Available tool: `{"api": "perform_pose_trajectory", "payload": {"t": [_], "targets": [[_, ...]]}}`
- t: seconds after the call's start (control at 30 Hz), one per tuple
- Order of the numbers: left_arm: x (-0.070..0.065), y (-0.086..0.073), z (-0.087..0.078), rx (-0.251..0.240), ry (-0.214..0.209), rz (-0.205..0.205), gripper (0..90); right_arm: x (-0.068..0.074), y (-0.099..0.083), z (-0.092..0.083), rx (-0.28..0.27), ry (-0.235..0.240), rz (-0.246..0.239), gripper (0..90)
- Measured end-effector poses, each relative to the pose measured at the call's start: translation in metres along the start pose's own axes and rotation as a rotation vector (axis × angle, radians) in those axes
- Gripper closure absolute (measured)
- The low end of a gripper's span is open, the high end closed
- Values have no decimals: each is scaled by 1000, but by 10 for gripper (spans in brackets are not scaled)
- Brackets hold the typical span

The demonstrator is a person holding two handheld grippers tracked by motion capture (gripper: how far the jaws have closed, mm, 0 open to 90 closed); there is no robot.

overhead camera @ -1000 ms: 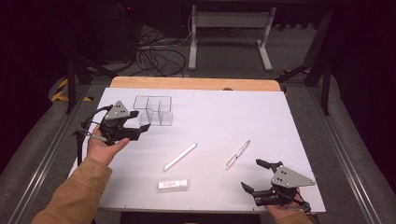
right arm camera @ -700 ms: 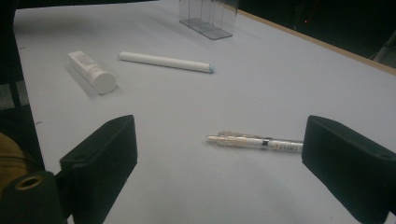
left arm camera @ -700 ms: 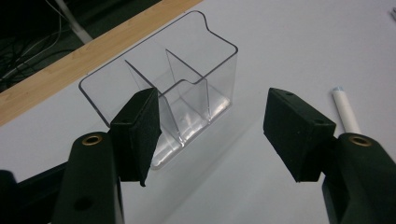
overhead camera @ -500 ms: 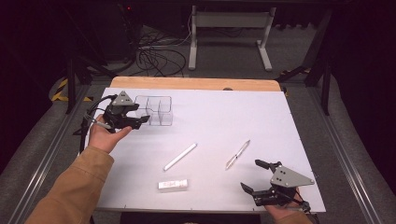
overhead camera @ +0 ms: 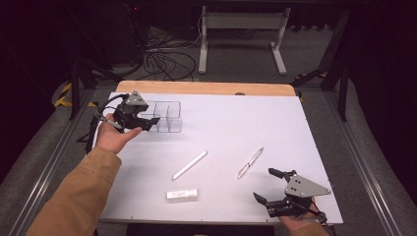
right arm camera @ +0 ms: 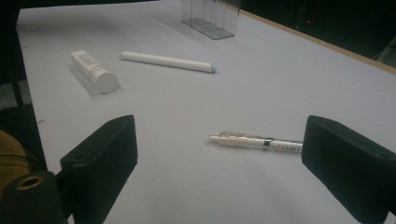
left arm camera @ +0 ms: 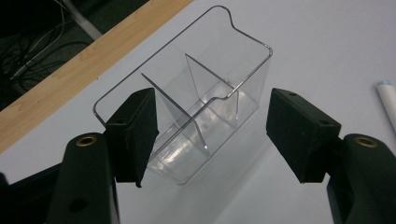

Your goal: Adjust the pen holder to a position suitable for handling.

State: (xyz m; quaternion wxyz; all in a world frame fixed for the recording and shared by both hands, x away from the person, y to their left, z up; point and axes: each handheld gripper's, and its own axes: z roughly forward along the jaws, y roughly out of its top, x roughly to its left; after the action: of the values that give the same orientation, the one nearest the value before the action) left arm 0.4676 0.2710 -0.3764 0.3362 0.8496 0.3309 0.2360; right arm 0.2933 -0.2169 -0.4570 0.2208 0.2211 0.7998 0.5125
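Note:
A clear divided organizer (overhead camera: 168,117) (left arm camera: 205,79) stands at the back left of the white mat (overhead camera: 236,123). My left gripper (overhead camera: 151,124) (left arm camera: 210,130) is open at its left end. The box sits between the jaws: the left pad overlaps its near corner, the right pad stands clear of it. My right gripper (overhead camera: 263,185) (right arm camera: 219,163) rests open at the front right. A clear pen (overhead camera: 250,162) (right arm camera: 254,142) lies just ahead of its jaws, untouched. A white stick (overhead camera: 190,165) (right arm camera: 167,61) and a short white tube (overhead camera: 182,194) (right arm camera: 93,71) lie mid-table.
A wooden strip (overhead camera: 206,87) borders the mat's far side. Beyond it are floor cables (overhead camera: 162,59) and a metal stand (overhead camera: 241,29). Metal rails run along both sides of the table. The organizer (right arm camera: 210,16) stands far off in the right gripper view.
My left hand has moved away from me and to the right, bringing its jaws up to the organizer's left end. The right gripper and the loose items have stayed put.

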Motion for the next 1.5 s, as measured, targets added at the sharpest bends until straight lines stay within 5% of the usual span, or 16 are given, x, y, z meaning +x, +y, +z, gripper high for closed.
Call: {"api": "perform_pose_trajectory", "payload": {"t": [0.63,0.8,1.07,1.2,1.33,1.5], "targets": [[16,6,23,116,-51,-59,369,-2,-1,-1,-3,5,4,110],[17,3,31,170,-67,-56,383,-2,-1,-1,-4,5,2,110],[18,3,36,183,-56,-51,397,-3,-2,0,1,12,6,109],[17,3,36,190,-47,-38,449,-3,-2,0,1,14,10,110],[19,3,31,216,-97,-48,537,-3,-2,0,3,19,12,109],[18,5,26,269,-141,2,667,-3,-3,2,4,26,19,110]]}}
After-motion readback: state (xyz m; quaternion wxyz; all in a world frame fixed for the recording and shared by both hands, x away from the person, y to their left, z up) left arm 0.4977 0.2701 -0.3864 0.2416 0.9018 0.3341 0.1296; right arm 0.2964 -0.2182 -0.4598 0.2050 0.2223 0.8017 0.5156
